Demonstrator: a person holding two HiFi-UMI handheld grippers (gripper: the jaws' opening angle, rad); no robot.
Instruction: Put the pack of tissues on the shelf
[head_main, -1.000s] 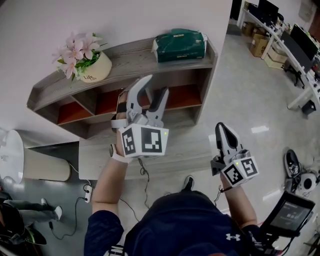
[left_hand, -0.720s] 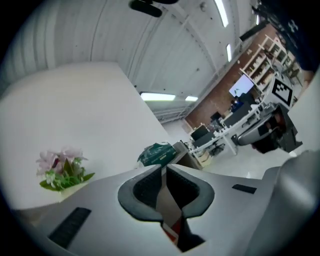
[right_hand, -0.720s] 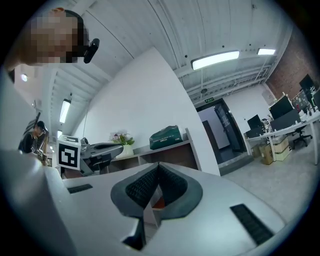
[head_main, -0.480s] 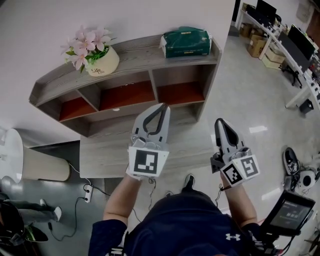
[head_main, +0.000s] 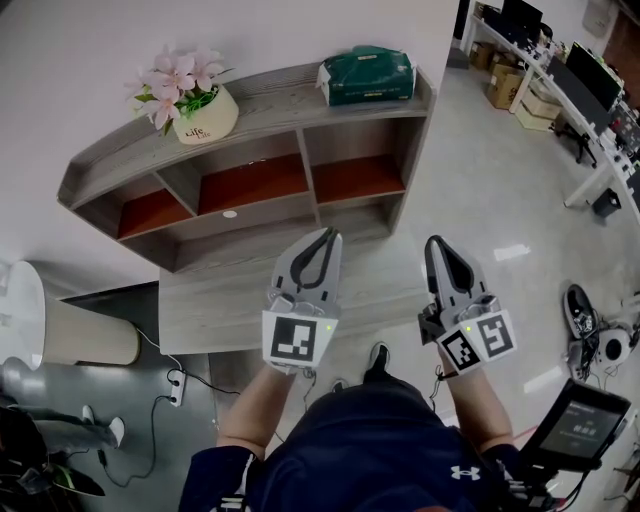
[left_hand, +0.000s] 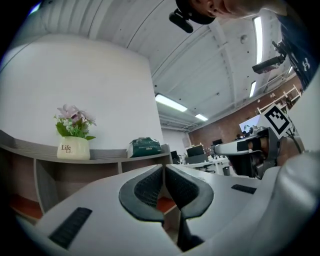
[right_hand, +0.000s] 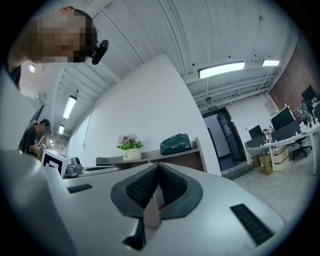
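Observation:
The green pack of tissues (head_main: 367, 76) lies on the top board of the wooden shelf (head_main: 260, 115), at its right end. It also shows far off in the left gripper view (left_hand: 145, 147) and the right gripper view (right_hand: 175, 144). My left gripper (head_main: 330, 236) hangs well in front of the shelf, jaws shut with nothing between them. My right gripper (head_main: 433, 243) is level with it to the right, also shut and empty. Both are far from the pack.
A cream pot of pink flowers (head_main: 196, 105) stands at the shelf's left end. A low wooden platform (head_main: 215, 300) lies before the shelf. Desks with monitors (head_main: 560, 80) and boxes fill the right side; a white round bin (head_main: 20, 315) stands at left.
My left gripper has pulled back from the shelf toward my body and its jaws have gone from open to shut. The right gripper has barely moved.

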